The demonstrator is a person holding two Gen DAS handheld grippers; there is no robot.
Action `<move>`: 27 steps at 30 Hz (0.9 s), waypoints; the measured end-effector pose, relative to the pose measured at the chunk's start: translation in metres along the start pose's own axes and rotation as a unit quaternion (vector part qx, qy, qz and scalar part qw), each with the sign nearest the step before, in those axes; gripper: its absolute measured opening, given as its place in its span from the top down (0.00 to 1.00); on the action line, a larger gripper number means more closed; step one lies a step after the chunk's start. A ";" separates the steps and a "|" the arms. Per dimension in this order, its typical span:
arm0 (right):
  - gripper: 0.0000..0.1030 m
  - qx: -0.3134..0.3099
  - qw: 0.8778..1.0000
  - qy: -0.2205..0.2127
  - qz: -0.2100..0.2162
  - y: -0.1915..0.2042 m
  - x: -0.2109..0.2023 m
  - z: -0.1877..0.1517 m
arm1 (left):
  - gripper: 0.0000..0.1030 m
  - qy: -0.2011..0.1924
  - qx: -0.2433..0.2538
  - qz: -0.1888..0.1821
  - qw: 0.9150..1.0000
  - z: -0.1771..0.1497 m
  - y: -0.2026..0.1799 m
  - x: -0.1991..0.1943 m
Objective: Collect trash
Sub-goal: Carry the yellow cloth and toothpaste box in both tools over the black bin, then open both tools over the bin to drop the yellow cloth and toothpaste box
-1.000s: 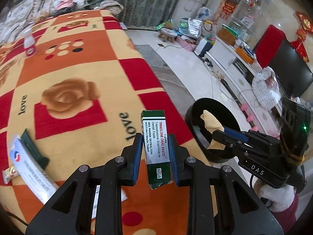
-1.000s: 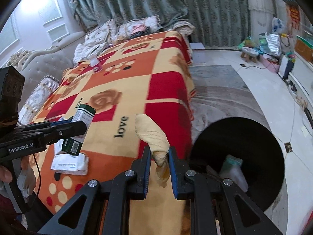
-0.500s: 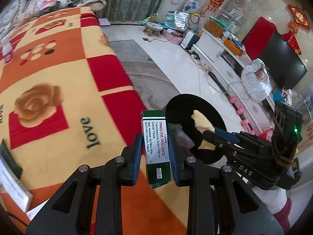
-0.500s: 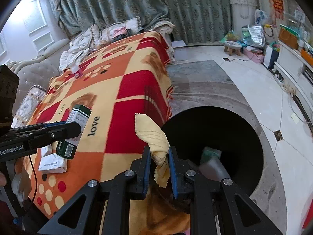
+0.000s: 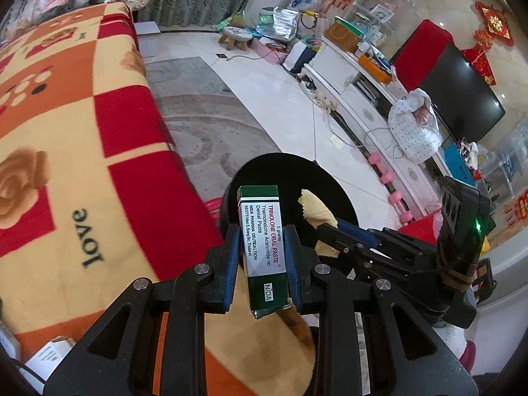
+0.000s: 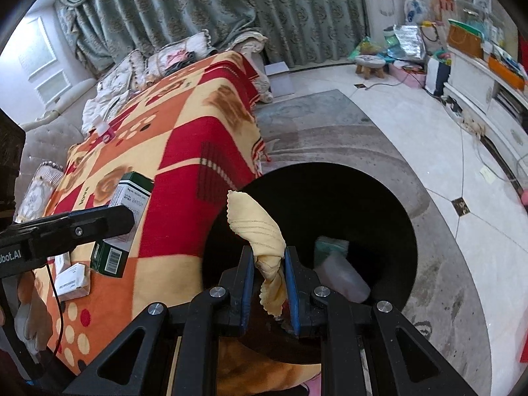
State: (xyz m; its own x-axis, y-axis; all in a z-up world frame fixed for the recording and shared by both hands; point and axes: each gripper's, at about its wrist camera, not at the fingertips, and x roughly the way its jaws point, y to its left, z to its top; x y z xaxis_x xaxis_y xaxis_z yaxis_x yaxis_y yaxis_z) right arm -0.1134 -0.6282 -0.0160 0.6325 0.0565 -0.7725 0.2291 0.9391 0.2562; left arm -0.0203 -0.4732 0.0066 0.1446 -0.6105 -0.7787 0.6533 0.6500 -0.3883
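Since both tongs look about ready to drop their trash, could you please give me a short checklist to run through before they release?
1. Left tongs firmly shut on the Trinolone oral paste box: ok.
2. Right tongs shut on the yellow cloth: ok.
3. Cloth over the black trash bin opening: ok in the right wrist view.
4. Box over the bin opening: cannot tell; it lines up with the near rim beside the blanket edge.
5. Room left in the bin: ok; only a plastic bottle shows inside.
6. The two tongs apart from each other: ok, though close.
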 end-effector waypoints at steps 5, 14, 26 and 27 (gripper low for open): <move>0.84 0.017 1.000 0.002 -0.002 -0.013 0.003 -0.001 | 0.77 0.002 0.000 -0.014 1.000 0.001 -0.004 0.008; 0.84 0.029 1.000 0.005 -0.006 -0.023 0.005 -0.002 | 0.77 0.008 -0.009 -0.022 1.000 0.003 -0.004 0.019; 0.84 0.038 0.999 0.010 -0.007 -0.031 0.007 -0.004 | 0.77 0.010 -0.006 -0.025 1.000 0.003 -0.009 0.025; 0.84 0.039 0.999 0.010 -0.007 -0.031 0.007 -0.003 | 0.77 0.010 -0.006 -0.025 1.000 0.003 -0.010 0.026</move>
State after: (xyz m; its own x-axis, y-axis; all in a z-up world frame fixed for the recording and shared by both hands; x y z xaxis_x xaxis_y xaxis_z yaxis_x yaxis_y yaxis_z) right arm -0.1178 -0.6559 -0.0313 0.6137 0.0504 -0.7880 0.2952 0.9109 0.2882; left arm -0.0204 -0.4965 -0.0080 0.0966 -0.6332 -0.7679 0.6500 0.6244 -0.4331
